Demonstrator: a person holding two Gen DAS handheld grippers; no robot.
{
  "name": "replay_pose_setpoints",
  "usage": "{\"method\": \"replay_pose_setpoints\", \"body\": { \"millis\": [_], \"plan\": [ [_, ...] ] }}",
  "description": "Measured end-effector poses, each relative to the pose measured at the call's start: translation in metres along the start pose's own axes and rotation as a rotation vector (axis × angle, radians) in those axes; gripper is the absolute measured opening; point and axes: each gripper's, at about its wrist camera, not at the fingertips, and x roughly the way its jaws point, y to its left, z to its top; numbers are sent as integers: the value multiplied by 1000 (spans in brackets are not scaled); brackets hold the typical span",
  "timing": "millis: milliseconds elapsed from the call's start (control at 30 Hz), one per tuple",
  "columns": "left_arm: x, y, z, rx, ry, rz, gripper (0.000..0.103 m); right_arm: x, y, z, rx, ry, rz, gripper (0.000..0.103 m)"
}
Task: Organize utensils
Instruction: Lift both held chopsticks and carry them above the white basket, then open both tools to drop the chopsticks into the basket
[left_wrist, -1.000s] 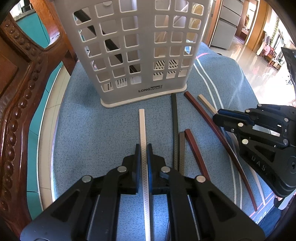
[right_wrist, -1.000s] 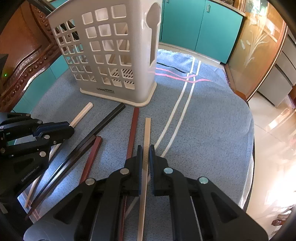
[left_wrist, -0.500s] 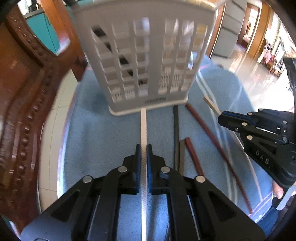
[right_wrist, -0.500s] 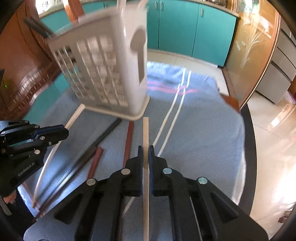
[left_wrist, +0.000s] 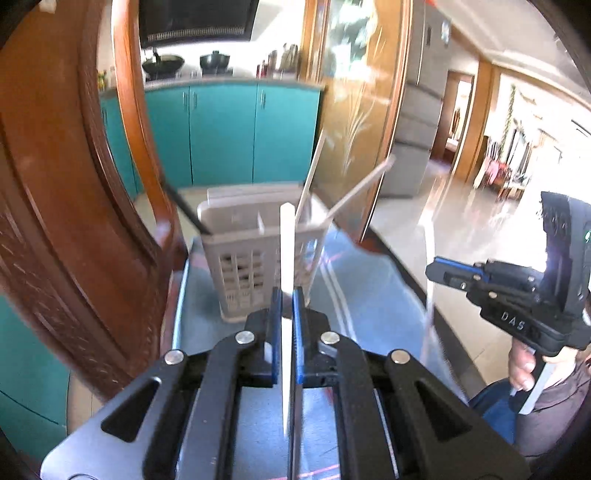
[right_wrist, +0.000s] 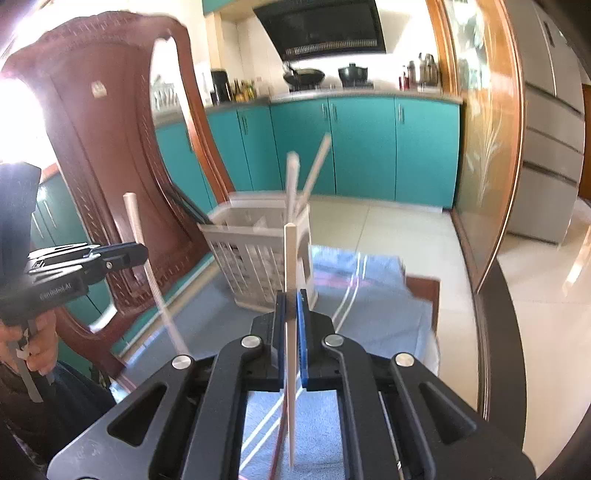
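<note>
My left gripper (left_wrist: 287, 295) is shut on a white chopstick (left_wrist: 286, 243) and holds it upright, lifted off the blue cloth. My right gripper (right_wrist: 291, 297) is shut on a beige chopstick (right_wrist: 290, 254), also lifted and upright. The grey slotted utensil basket (left_wrist: 255, 258) stands ahead of both grippers, also in the right wrist view (right_wrist: 255, 258). It holds a black chopstick (left_wrist: 184, 208) and two pale ones (left_wrist: 314, 173). Each gripper shows in the other's view: the right one (left_wrist: 439, 267), the left one (right_wrist: 136, 251) with its white chopstick (right_wrist: 144, 254).
A carved wooden chair back (left_wrist: 74, 221) rises close on the left of the basket. The blue cloth with white stripes (right_wrist: 380, 306) covers the round table, whose dark edge (right_wrist: 506, 332) curves on the right. Dark red chopsticks (right_wrist: 277, 454) lie below my right gripper.
Both grippers have lifted their chopsticks off the cloth and tilted up. The basket now appears lower and farther, seen from above its rim.
</note>
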Motion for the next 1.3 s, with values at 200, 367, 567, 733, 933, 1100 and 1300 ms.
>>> {"method": "replay_pose_setpoints", "body": {
  "millis": [200,367,567,733,933,1100,1300],
  "plan": [
    [-51,-3,47,-3,-127,-38,7,-37,7,45,3,-125,66,7],
    [-76,1,92,-32,-252,-29,7,-43,9,95,11,-229,73,7],
    [-66,23,117,-135,-354,8,7,-29,4,127,103,-324,6,7],
    [-39,40,124,-218,-381,57,7,6,-9,126,195,-337,-42,7],
    [-2,47,125,-225,-345,185,7,14,-14,129,277,-424,22,7],
    [30,53,114,-204,-259,227,7,34,-5,120,241,-456,-34,7],
    [45,47,99,-180,-203,218,7,61,13,111,149,-385,-93,7]
  ]
}}
